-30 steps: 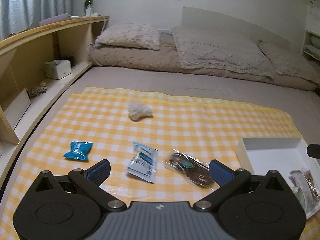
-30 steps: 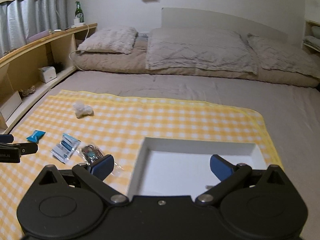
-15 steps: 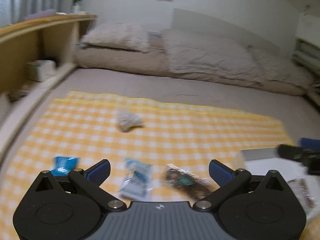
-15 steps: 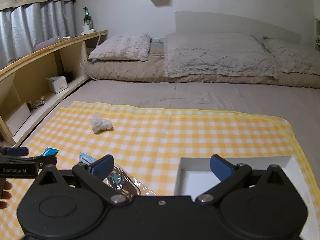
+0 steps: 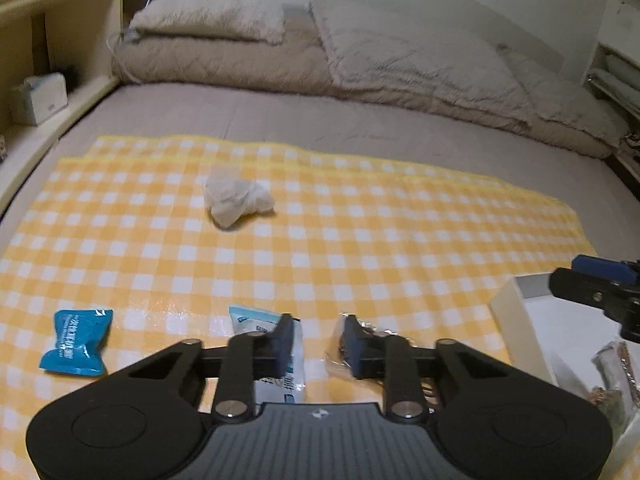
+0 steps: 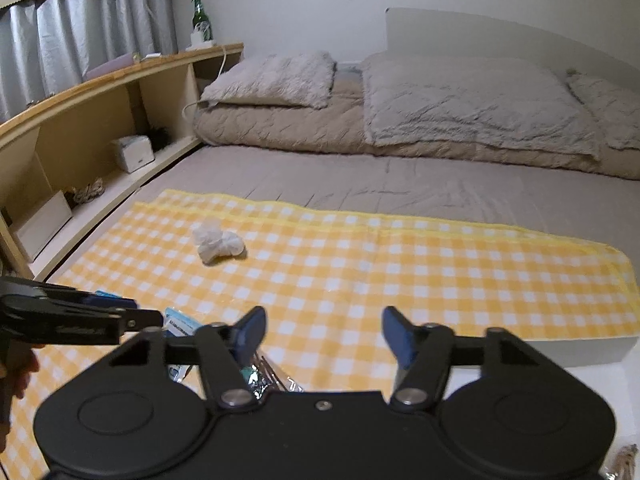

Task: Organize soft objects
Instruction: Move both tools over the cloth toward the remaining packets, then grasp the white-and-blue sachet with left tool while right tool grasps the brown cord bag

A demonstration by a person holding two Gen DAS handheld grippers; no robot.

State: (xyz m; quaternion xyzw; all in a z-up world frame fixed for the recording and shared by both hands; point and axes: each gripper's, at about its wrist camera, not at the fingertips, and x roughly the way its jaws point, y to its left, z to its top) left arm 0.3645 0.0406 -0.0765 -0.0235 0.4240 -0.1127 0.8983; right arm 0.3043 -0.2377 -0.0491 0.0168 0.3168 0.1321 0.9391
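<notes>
On the yellow checked cloth lie a white crumpled bundle, a blue packet, a white-and-blue packet and a clear packet with dark contents. My left gripper hovers above the two near packets, its jaws partly closed with a gap and nothing between them. My right gripper is open and empty over the cloth's near edge beside the white box. The white bundle also shows in the right wrist view. The box holds a clear packet.
Beige pillows and a folded quilt lie at the head of the bed. A wooden shelf runs along the left with a tissue box and a green bottle. The right gripper's finger shows in the left wrist view.
My left gripper's jaws have narrowed from wide open to a small gap. My right gripper has swung left off the box and its jaws have narrowed a little.
</notes>
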